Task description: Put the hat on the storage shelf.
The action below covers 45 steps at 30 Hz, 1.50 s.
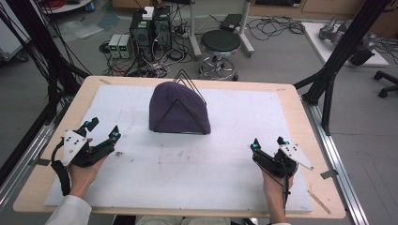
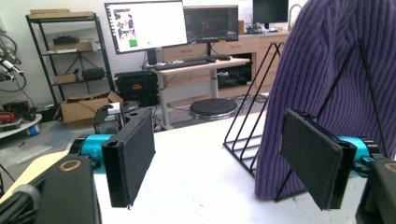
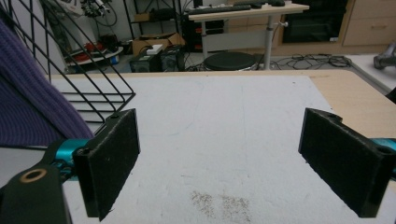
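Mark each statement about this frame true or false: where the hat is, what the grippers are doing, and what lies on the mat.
1. A purple hat is draped over a black wire rack. True.
2. The left gripper clamps the hat. False: its fingers stand apart with nothing between them.
3. The right gripper is open above the white mat. True.
4. The hat lies flat on the mat. False: it stands up on the rack.
5. Both grippers are nearer the person than the hat. True.
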Available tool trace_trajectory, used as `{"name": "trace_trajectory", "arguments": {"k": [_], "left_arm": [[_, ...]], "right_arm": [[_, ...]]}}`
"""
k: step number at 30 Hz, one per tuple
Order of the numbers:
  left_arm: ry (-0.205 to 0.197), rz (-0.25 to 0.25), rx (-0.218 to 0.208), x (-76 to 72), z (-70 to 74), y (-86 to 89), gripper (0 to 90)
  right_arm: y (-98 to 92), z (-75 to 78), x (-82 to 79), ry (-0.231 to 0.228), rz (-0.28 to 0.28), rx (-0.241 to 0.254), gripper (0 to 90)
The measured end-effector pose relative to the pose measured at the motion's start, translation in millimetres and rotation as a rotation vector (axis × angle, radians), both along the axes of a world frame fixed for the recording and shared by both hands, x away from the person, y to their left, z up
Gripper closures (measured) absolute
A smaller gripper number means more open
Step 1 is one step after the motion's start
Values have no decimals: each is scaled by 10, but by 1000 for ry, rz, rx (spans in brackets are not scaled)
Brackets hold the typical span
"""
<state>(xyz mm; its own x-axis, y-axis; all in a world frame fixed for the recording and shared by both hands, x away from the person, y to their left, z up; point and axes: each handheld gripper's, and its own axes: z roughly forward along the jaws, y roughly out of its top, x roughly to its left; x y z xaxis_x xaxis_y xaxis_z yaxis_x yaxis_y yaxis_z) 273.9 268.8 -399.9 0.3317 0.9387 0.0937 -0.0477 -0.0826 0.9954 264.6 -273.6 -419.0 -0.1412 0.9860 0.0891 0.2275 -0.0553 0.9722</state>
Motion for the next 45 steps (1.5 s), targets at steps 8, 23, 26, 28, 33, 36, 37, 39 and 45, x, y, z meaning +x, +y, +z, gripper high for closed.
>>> {"name": "trace_trajectory", "arguments": {"k": [8, 23, 26, 28, 33, 36, 37, 39, 45], "left_arm": [[44, -3, -7, -45, -117, 70, 242], [142, -24, 5, -117, -375, 279, 223], [187, -41, 14, -83, -408, 296, 204], [188, -45, 7, -80, -418, 295, 204], [161, -41, 20, -99, -417, 290, 204], [170, -39, 15, -94, -423, 293, 203], [169, -38, 13, -96, -423, 294, 200], [165, -35, 13, -106, -421, 301, 200], [159, -25, 7, -131, -418, 324, 201]], "right_arm": [[-9, -79, -79, -6, -15, -23, 116], [-105, -228, -260, -44, -68, -5, 116], [-119, -241, -253, -36, -73, 0, 116], [-123, -236, -253, -50, -79, -9, 116], [-122, -231, -249, -67, -67, -25, 115], [-129, -237, -236, -58, -63, -23, 115], [-133, -239, -233, -57, -60, -22, 115], [-138, -240, -224, -58, -59, -24, 115], [-104, -236, -196, -54, -40, -42, 115]]}}
